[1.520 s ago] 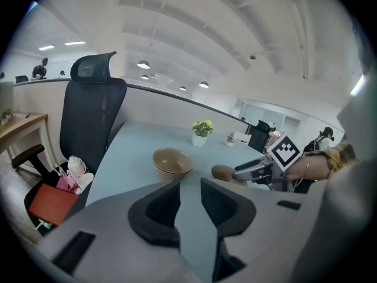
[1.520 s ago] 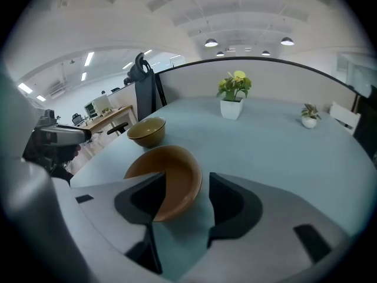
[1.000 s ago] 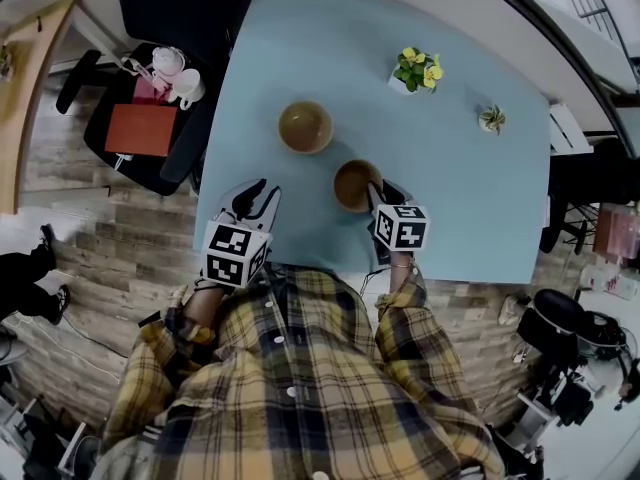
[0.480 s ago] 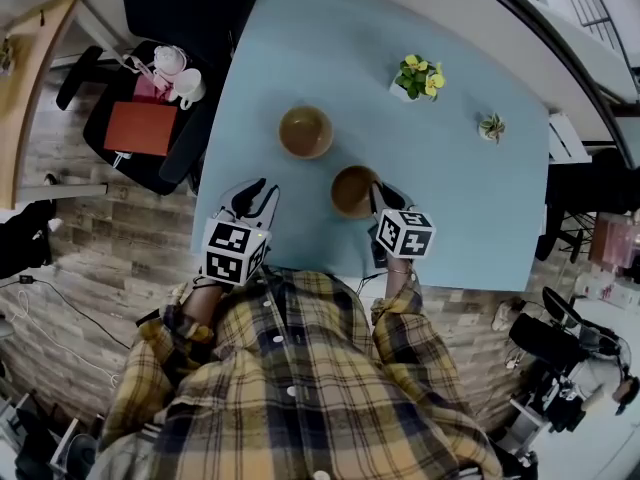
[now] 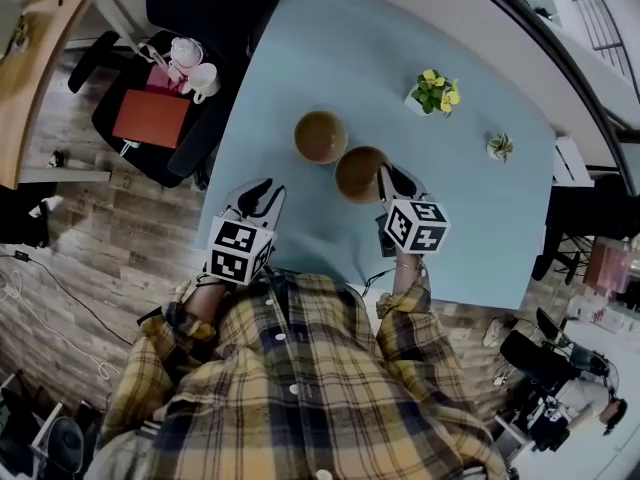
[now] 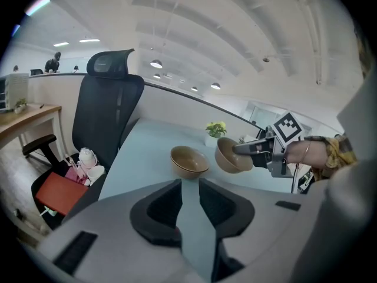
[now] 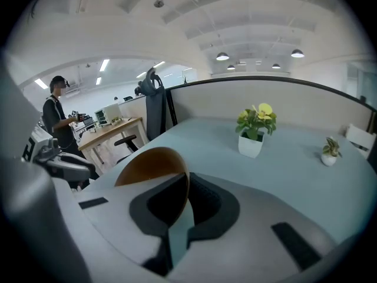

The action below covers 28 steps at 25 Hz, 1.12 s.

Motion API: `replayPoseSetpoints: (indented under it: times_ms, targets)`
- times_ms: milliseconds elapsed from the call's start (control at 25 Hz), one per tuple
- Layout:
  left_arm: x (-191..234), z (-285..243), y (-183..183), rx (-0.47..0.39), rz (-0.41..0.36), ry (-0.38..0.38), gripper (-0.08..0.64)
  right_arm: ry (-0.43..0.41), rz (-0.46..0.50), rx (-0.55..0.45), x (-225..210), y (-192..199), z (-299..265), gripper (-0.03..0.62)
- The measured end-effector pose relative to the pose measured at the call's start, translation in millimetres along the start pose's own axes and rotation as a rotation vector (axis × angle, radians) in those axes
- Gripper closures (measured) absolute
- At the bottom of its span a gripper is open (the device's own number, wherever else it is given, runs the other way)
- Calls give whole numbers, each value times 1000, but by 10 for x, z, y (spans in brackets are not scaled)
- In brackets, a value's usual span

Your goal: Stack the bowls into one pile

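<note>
Step in hand: carry. My right gripper [image 5: 387, 175], jaws just closed, pinches the rim of the raised bowl [image 5: 357, 174], clear of the blue tabletop [image 5: 330, 58]. My left gripper [image 5: 262, 193]: part-open, empty. Next, I judge: lower it squarely into the second bowl [image 5: 320, 136] alongside. Room: office, wood floor [image 5: 100, 268], black chair [image 6: 112, 105].

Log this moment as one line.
right tongs: just closed on rim of held bowl, tilted, off table | left tongs: open, empty | second bowl: on table, not yet stacked

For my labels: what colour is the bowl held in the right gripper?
The bowl is brown, lighter tan-brown inside; the left gripper view shows it best.
</note>
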<state>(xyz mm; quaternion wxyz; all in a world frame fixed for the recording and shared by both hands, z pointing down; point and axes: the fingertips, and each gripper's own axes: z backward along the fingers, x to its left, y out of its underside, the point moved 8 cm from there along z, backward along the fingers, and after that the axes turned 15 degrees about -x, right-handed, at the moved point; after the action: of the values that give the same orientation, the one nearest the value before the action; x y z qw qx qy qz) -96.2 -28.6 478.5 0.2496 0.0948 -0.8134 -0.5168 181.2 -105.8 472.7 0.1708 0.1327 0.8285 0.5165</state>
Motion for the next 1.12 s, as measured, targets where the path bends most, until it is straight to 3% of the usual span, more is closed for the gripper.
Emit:
replayPoseSetpoints:
  times_ms: [280,560,760,1120]
  targets:
    - [155,101,16,-13,25,-68,485,-90,-40,-49,209,-253,-441,575]
    - [254,183,19,-17,42,-113,485,-129,-48,-19,376,-216,-770,575]
    - [331,215,51,-17,56,-139,486,-112,-55,-1,446,-107,-934,575]
    - [329,204,64,-4,58,-129,486,-111,19,2,499,-63,-1008,575]
